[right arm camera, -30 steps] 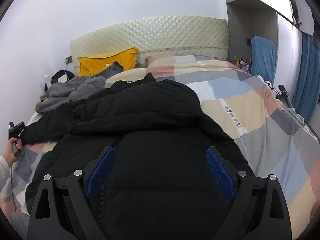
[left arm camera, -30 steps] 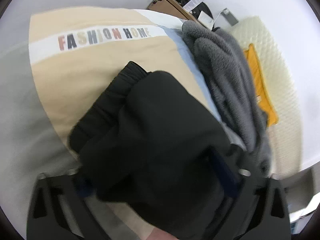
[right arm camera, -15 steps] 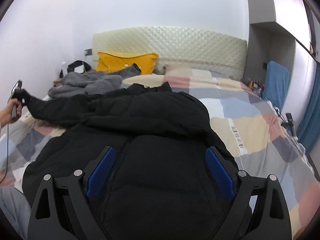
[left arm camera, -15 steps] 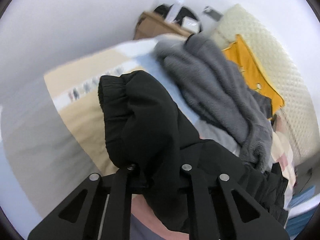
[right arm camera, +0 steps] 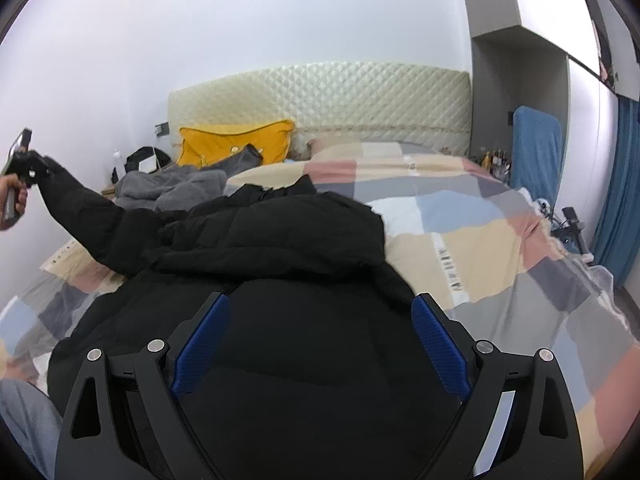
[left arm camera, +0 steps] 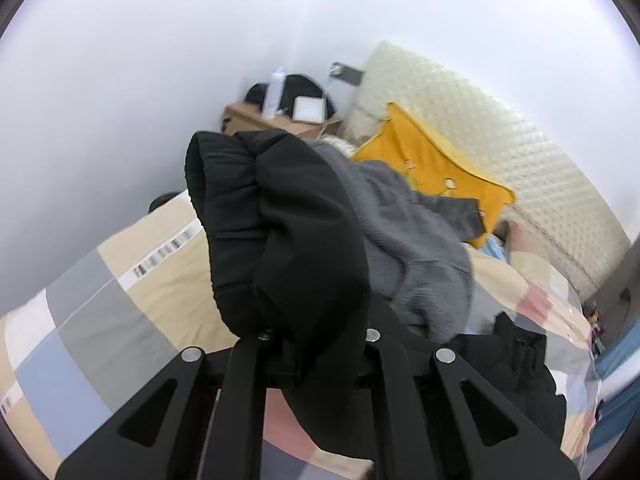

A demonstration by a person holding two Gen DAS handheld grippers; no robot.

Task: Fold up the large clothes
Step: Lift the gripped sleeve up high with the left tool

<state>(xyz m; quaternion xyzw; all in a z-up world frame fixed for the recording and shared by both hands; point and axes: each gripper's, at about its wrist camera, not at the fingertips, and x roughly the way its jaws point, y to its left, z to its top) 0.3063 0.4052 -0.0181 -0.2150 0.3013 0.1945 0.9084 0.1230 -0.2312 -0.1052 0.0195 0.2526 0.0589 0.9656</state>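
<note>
The left gripper is clamped on the cuff of the black puffy jacket's sleeve, its black fingers drawn close together with the bunched fabric bulging up over them. Only the right wrist view shows this grip from outside: there the left gripper sits in a person's hand at the far left, raised above the bed, and the sleeve runs down from it in a slant to the body of the black puffy jacket. The right gripper hangs just over that jacket body with its blue-padded fingers spread wide, nothing pinched between them. The jacket lies across the patchwork quilt of beige, grey, blue and pink squares on the bed. Beyond the jacket, towards the cream quilted headboard, a grey fleece garment is heaped beside a yellow cushion. The left wrist view alone shows, past the sleeve, a wooden bedside table against the wall; the right wrist view alone shows blue curtains far right of the jacket.
</note>
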